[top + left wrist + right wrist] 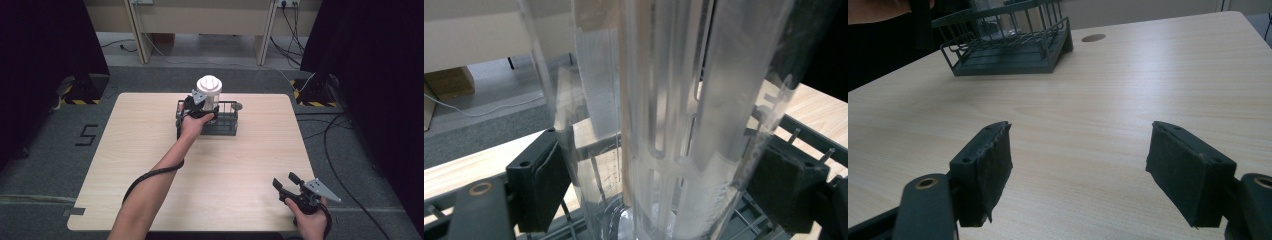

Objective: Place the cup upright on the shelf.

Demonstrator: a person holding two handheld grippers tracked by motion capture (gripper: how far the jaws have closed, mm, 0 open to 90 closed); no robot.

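A tall clear plastic container [209, 92] with a white ribbed lid stands upright inside a dark wire rack [227, 122] at the table's far middle. My left gripper [202, 107] is shut on the container. In the left gripper view, both pads [541, 185] press the sides of the clear container [684, 125], with the rack's bars [809, 132] below and behind. Whether the container's base rests on the rack floor is unclear. My right gripper [286, 181] hovers open near the table's front right corner, with nothing between its fingers [988, 170]. It faces the rack [1008, 50] from afar.
The light wooden table [150, 150] has a small round grey disc [237, 106] just right of the rack, also seen as the disc [1093, 37]. Cables and black stands lie on the floor around the table. A person's left forearm crosses the table's middle.
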